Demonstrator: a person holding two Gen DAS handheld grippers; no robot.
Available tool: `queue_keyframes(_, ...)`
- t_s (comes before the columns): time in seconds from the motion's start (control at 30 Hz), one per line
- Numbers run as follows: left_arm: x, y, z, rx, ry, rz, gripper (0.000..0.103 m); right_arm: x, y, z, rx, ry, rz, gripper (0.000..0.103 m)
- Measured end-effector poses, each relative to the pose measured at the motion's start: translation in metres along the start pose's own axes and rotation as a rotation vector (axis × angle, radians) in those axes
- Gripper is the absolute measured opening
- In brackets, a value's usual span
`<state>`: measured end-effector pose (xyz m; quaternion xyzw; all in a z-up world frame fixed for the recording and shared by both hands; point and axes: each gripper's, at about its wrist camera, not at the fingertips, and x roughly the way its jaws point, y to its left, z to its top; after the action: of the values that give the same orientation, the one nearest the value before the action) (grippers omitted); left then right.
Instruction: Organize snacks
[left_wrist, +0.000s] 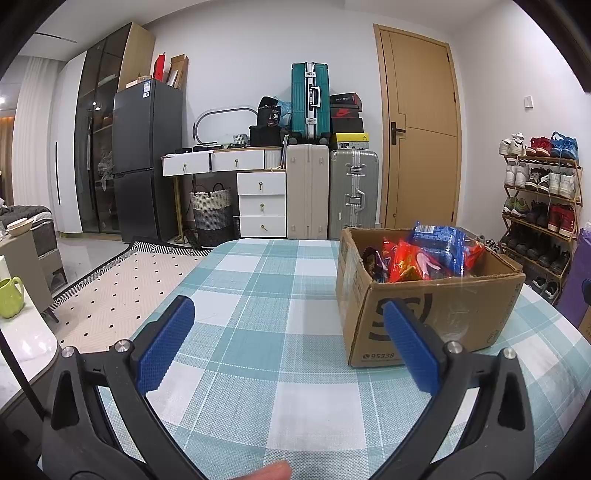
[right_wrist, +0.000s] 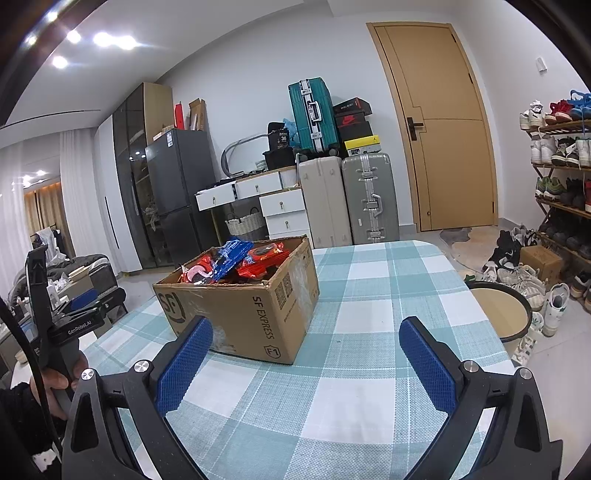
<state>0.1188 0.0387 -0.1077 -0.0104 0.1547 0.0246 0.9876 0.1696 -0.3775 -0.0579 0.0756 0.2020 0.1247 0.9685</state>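
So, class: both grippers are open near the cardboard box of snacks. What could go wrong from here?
1. The snack packets are heaped above the rim of the box, so pulling one out may spill others.
2. The box looks light; a one-sided tug could slide it along the tablecloth.
3. The left gripper and right gripper might collide.

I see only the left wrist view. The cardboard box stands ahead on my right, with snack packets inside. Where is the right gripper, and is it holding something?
Observer: The right gripper is open and holds nothing; it hovers over the checked tablecloth, short of the cardboard box.
Operator: Is there any print on the box side that I do not see?
Observer: Yes, that side reads SF EXPRESS, with a QR label near its top.
Operator: Is anything beside the table on the right side?
Observer: A round stool with a tan seat and dark rim stands by the table's right edge.
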Motion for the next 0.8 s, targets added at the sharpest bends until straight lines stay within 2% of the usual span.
queue_keyframes(0.8,0.0005,0.0001,-0.0008,-0.001,-0.001,0.0,0.102,0.0002,-0.0005,-0.0003,0.001,-0.001,-0.001,0.103)
